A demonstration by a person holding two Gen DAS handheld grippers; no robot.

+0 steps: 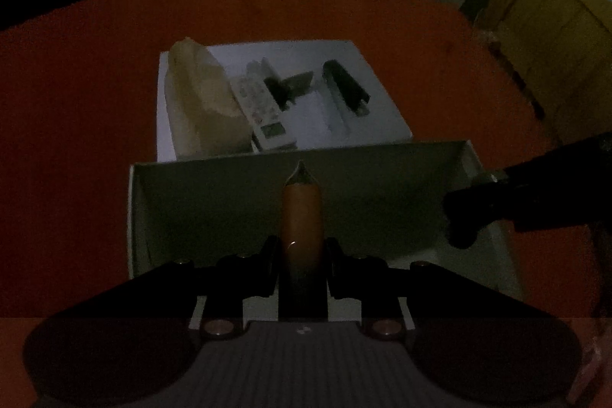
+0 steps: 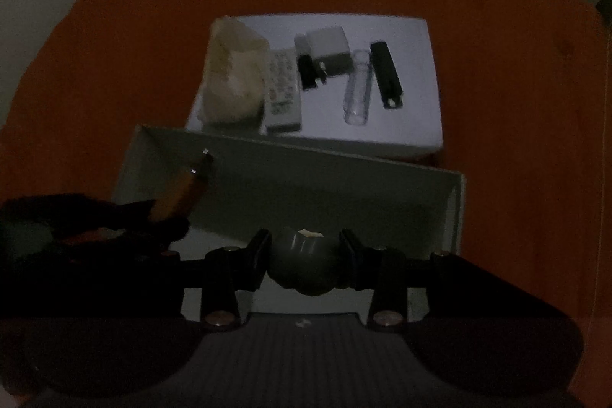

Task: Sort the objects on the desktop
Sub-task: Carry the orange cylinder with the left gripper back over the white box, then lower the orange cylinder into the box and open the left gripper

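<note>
Here, in the dim left wrist view, the left gripper (image 1: 301, 251) has its fingers closed on an orange pen (image 1: 301, 217), tip pointing forward, over an open white box (image 1: 214, 186) on the red table (image 1: 76, 83). The box floor under the pen is too dark to read. Beyond the box lies a white sheet (image 1: 344, 56) carrying a crumpled beige bag (image 1: 202, 94), a white remote (image 1: 260, 109), a small black piece (image 1: 279, 90) and a black bar (image 1: 346, 86). The right gripper (image 1: 470, 213) shows as a dark shape at the box's right wall.

In the right wrist view, the right gripper (image 2: 304, 262) pinches a grey rounded object (image 2: 304, 266) between narrowly parted fingers, above the same box (image 2: 344, 186). The left gripper (image 2: 145, 217) holds the pen (image 2: 183, 186) over the box's left part. On the sheet (image 2: 420, 37) sit the bag (image 2: 233, 79), remote (image 2: 283, 94), a white charger (image 2: 329, 52), a clear tube (image 2: 359, 90) and the black bar (image 2: 386, 75). No writing is legible.
</note>
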